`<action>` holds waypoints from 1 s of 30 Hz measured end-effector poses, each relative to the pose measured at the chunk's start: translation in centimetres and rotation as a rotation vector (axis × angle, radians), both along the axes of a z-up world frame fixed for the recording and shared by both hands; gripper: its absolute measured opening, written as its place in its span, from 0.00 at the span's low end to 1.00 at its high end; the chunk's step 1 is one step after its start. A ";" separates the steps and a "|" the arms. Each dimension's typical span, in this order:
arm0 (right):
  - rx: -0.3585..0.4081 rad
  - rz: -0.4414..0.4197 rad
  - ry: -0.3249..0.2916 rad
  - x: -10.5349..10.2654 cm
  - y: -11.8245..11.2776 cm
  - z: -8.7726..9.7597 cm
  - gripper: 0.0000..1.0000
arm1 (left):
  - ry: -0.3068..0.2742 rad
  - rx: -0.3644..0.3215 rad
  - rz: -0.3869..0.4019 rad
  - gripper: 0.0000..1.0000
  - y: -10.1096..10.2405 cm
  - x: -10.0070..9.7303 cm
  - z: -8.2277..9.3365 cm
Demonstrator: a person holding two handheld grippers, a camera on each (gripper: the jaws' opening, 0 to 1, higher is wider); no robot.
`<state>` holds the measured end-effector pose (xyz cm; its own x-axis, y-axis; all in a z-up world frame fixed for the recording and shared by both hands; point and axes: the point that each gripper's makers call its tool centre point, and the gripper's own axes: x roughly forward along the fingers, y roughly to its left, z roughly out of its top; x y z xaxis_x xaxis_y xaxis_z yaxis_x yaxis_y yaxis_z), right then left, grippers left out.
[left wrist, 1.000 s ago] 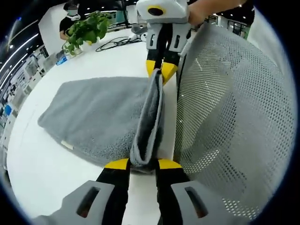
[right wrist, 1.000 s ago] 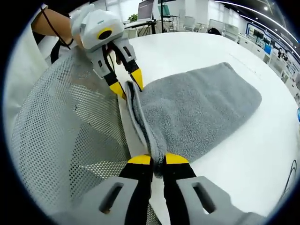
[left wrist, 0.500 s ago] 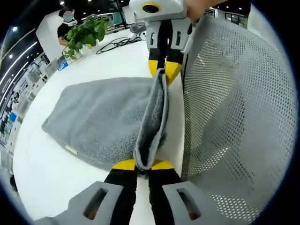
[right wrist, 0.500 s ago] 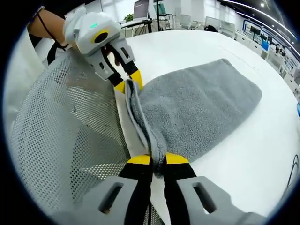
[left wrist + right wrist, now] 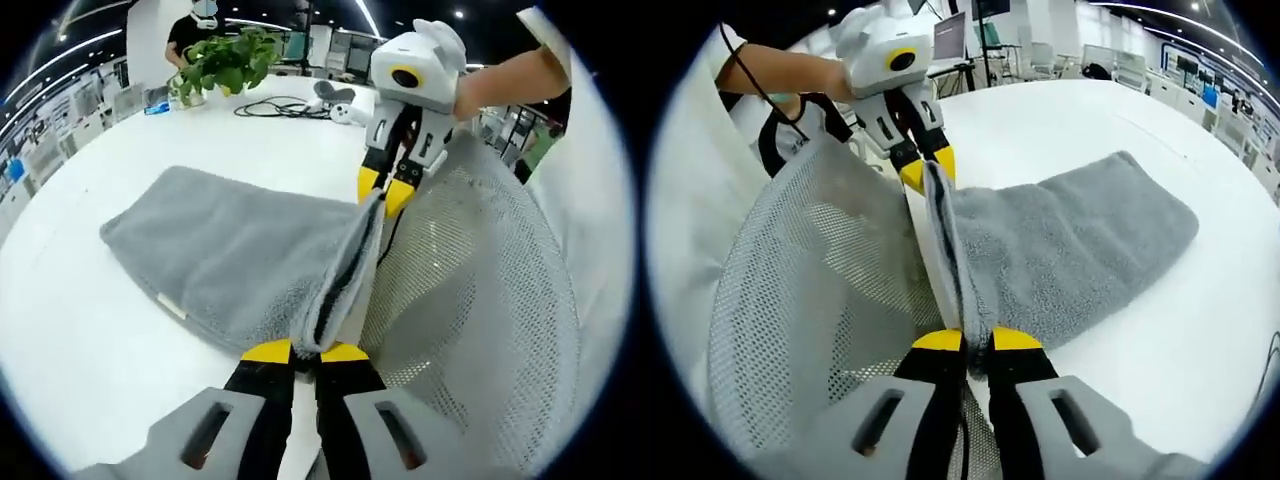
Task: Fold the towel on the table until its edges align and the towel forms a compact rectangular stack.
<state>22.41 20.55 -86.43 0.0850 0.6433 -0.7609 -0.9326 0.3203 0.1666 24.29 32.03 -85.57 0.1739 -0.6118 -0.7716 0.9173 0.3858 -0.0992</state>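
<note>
Towel (image 5: 240,265) lying at counter (image 5: 80,340) near edge, near hem pinched at both corners by left gripper (image 5: 305,352) and right gripper (image 5: 977,341) fingers pressed shut; advisable to carry hem level across to far edge.

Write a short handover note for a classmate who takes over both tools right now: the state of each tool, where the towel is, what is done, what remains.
Left tool: shut on the towel's near edge.
Right tool: shut on the other end of that edge.
Towel: grey, spread on the white table, its gripped edge raised beside the mesh chair back.
Done: both corners gripped and lifted.
Left: carry the edge across, align, fold again into a compact stack.
</note>
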 end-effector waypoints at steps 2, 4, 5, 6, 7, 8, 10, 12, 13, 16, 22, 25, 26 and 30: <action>-0.005 0.019 0.007 -0.4 0.2 0.0 0.05 | 0.017 -0.002 0.001 0.06 0.1 -0.2 0.2; -0.004 0.028 0.022 -0.7 0.2 0.2 0.05 | 0.038 -0.011 -0.003 0.06 0.0 -0.7 0.7; 0.000 0.037 0.030 -1.1 0.2 0.5 0.05 | 0.048 -0.015 -0.008 0.06 0.0 -0.9 0.9; 0.005 0.046 0.037 -1.3 0.3 0.8 0.05 | 0.063 -0.023 -0.014 0.06 0.0 -1.3 1.3; 0.014 0.051 0.040 -1.5 0.3 1.3 0.05 | 0.071 -0.028 -0.017 0.06 0.1 -1.5 1.5; 0.021 0.051 0.052 -1.7 0.3 1.5 0.05 | 0.085 -0.039 -0.019 0.06 0.1 -1.7 2.0; 0.037 0.055 0.094 -2.4 0.4 2.0 0.05 | 0.118 -0.056 -0.021 0.06 0.0 -2.2 2.7; 0.051 0.062 0.120 -2.7 0.4 2.6 0.05 | 0.153 -0.078 -0.019 0.06 0.0 -2.5 3.6; 0.057 0.066 0.137 -2.9 0.4 3.0 0.05 | 0.166 -0.094 -0.020 0.06 -0.1 -2.5 4.1; 0.075 0.058 0.148 -2.6 0.5 4.1 0.05 | 0.170 -0.120 -0.005 0.06 0.0 -1.8 5.2; 0.096 0.016 0.046 0.7 0.6 6.8 0.05 | 0.092 -0.148 0.037 0.07 0.0 1.6 7.0; 0.098 -0.056 -0.020 3.4 0.2 7.8 0.05 | 0.045 -0.148 0.076 0.07 -0.1 3.7 7.8; 0.098 -0.079 -0.047 4.3 0.1 8.0 0.05 | 0.022 -0.152 0.099 0.07 -0.1 4.6 8.1; 0.081 -0.129 -0.117 6.5 -0.1 8.6 0.05 | -0.025 -0.136 0.130 0.07 -0.2 6.5 8.2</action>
